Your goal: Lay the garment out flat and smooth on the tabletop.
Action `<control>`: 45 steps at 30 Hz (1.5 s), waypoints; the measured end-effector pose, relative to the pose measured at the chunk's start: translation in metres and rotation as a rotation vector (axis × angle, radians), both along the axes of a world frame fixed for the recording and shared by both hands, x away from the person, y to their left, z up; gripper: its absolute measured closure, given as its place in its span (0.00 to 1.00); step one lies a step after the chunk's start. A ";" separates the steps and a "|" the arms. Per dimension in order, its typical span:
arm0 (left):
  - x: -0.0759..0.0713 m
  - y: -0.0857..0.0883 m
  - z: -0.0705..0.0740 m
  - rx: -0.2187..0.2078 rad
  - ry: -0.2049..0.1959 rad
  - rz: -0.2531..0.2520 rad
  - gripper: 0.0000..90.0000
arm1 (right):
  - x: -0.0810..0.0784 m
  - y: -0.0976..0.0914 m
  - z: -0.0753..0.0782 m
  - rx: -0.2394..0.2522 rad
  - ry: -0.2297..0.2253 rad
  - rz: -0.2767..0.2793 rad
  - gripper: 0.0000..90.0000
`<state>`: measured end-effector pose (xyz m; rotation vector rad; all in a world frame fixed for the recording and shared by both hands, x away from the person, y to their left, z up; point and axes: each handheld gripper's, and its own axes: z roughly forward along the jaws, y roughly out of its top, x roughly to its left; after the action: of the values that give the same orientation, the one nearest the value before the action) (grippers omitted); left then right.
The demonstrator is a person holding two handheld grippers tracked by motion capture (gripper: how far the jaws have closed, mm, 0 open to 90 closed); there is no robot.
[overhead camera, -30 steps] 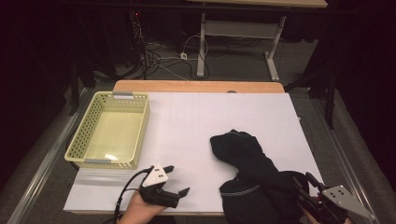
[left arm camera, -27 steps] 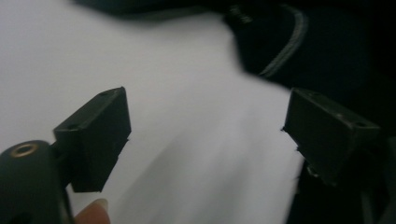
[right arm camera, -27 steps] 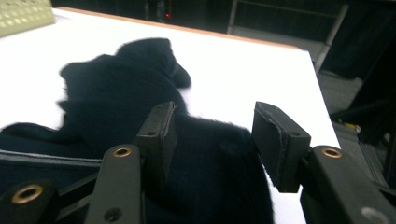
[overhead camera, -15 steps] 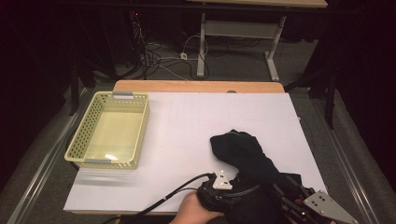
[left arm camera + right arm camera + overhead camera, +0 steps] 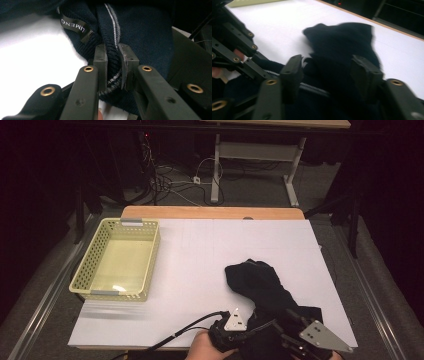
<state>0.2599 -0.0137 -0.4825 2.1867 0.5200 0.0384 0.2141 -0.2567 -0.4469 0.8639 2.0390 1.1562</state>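
Dark navy knit: we see a garment (image 5: 265,287) crumpled on the white table cover (image 5: 210,255), right of centre, near edge running under both grippers.
Ribbed hem: in the left gripper view a ribbed edge w/ a thin pale stripe (image 5: 112,22) passes straight between our pads; woven label (image 5: 75,26) lies just left of it, lettering partly readable.
Left gripper (image 5: 113,66): jaws have just been closing, now narrow & pinching the ribbed hem of the garment, cloth bunched between the pads (image 5: 101,62).
Left gripper, high view: sits at the near table edge (image 5: 235,332), touching the garment's near end; hand behind it, cable trailing to the left.
Right gripper (image 5: 329,72): jaws have just been opening, now approx. half wide; dark cloth lies between & below them, pads not pressing on it as far as we can tell (view blurred).
Right gripper, high view: just beside the left one at the near right (image 5: 305,340), grey plate on top, over the garment's near end.
Basket (image 5: 117,260): pale yellow, perforated walls, on the left of the table, well apart from the garment.
Table: wooden edge (image 5: 210,213) shows along the far side beyond the cover.
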 end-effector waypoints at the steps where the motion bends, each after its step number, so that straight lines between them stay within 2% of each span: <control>1: -0.001 0.003 0.000 -0.012 0.005 0.005 0.86 | 0.006 0.011 -0.001 -0.021 -0.011 0.017 0.45; 2: -0.001 0.003 0.000 -0.012 0.005 0.005 0.86 | 0.006 0.011 -0.001 -0.021 -0.011 0.017 0.45; 3: -0.002 0.005 0.000 -0.014 0.005 0.006 0.86 | 0.015 0.018 -0.002 -0.052 -0.015 0.001 0.45; 4: -0.002 0.007 -0.001 -0.012 0.000 0.007 0.86 | 0.015 0.018 -0.002 -0.052 -0.015 0.001 0.45; 5: -0.003 0.014 0.000 -0.008 -0.015 0.015 0.87 | 0.025 0.023 -0.007 -0.112 0.020 -0.026 0.48; 6: -0.003 0.014 0.000 -0.008 -0.015 0.015 0.87 | 0.025 0.023 -0.007 -0.112 0.020 -0.026 0.48; 7: -0.003 0.019 0.000 -0.005 -0.026 0.020 0.87 | 0.032 0.025 -0.014 -0.157 0.065 -0.027 0.59; 8: -0.002 0.029 0.002 -0.002 -0.047 0.038 0.89 | 0.033 0.026 -0.017 -0.176 0.072 -0.033 0.65; 9: -0.002 0.029 0.002 -0.002 -0.047 0.038 0.90 | 0.033 0.026 -0.017 -0.176 0.072 -0.033 0.65; 10: -0.001 0.036 0.003 -0.003 -0.050 0.046 0.90 | 0.035 0.026 -0.018 -0.175 0.078 -0.034 0.73; 11: 0.000 0.042 0.004 -0.005 -0.050 0.054 0.90 | 0.036 0.026 -0.017 -0.170 0.084 -0.031 0.82; 12: 0.001 0.048 0.005 0.003 -0.057 0.062 0.91 | 0.036 0.024 -0.014 -0.131 0.071 -0.012 0.89; 14: 0.003 0.060 0.006 0.017 -0.074 0.079 0.91 | 0.036 0.023 -0.013 -0.113 0.066 -0.007 0.90; 16: 0.005 0.073 0.008 0.016 -0.079 0.101 0.91 | 0.033 0.023 -0.009 -0.092 0.042 -0.008 0.90; 19: 0.009 0.101 0.013 0.020 -0.091 0.157 0.91 | 0.027 0.015 -0.001 -0.053 -0.004 -0.059 0.91; 20: 0.009 0.101 0.013 0.020 -0.091 0.157 0.91 | 0.026 0.011 0.000 -0.036 -0.004 -0.076 0.91; 21: 0.012 0.115 0.017 0.029 -0.107 0.191 0.91 | 0.025 0.006 0.001 -0.029 -0.003 -0.089 0.91; 23: 0.013 0.121 0.019 0.033 -0.114 0.204 0.91 | 0.024 0.002 0.002 -0.020 0.003 -0.102 0.91; 25: 0.018 0.142 0.024 0.029 -0.125 0.250 0.91 | 0.019 -0.010 -0.002 0.000 0.028 -0.122 0.91; 26: 0.018 0.142 0.024 0.029 -0.125 0.250 0.91 | 0.019 -0.010 -0.002 0.000 0.028 -0.122 0.91; 28: 0.020 0.154 0.027 0.040 -0.150 0.274 0.91 | 0.012 -0.016 -0.006 -0.005 0.041 -0.137 0.93; 31: 0.021 0.159 0.023 0.036 -0.143 0.287 0.91 | 0.007 -0.020 -0.007 -0.008 0.047 -0.159 0.94; 35: 0.027 0.162 0.010 0.051 -0.101 0.292 0.91 | -0.002 -0.038 -0.019 0.003 0.104 -0.231 0.95; 36: 0.027 0.162 0.010 0.051 -0.101 0.292 0.91 | -0.002 -0.038 -0.019 0.003 0.104 -0.231 0.95; 38: 0.029 0.161 0.008 0.062 -0.112 0.302 0.91 | -0.007 -0.050 -0.022 0.004 0.118 -0.282 0.95; 41: 0.031 0.160 0.007 0.065 -0.117 0.305 0.91 | -0.011 -0.060 -0.023 0.009 0.120 -0.312 0.94; 43: 0.032 0.160 0.007 0.054 -0.117 0.311 0.91 | -0.012 -0.062 -0.024 0.001 0.120 -0.317 0.94; 44: 0.032 0.159 0.006 0.044 -0.114 0.311 0.90 | -0.013 -0.066 -0.025 0.018 0.130 -0.306 0.93; 45: 0.031 0.158 0.003 0.014 -0.115 0.286 0.89 | -0.013 -0.067 -0.025 0.028 0.131 -0.301 0.91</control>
<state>0.2912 0.1444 -0.4797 2.0932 0.7640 0.3197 0.2015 -0.3232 -0.4716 1.2407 1.9141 0.9849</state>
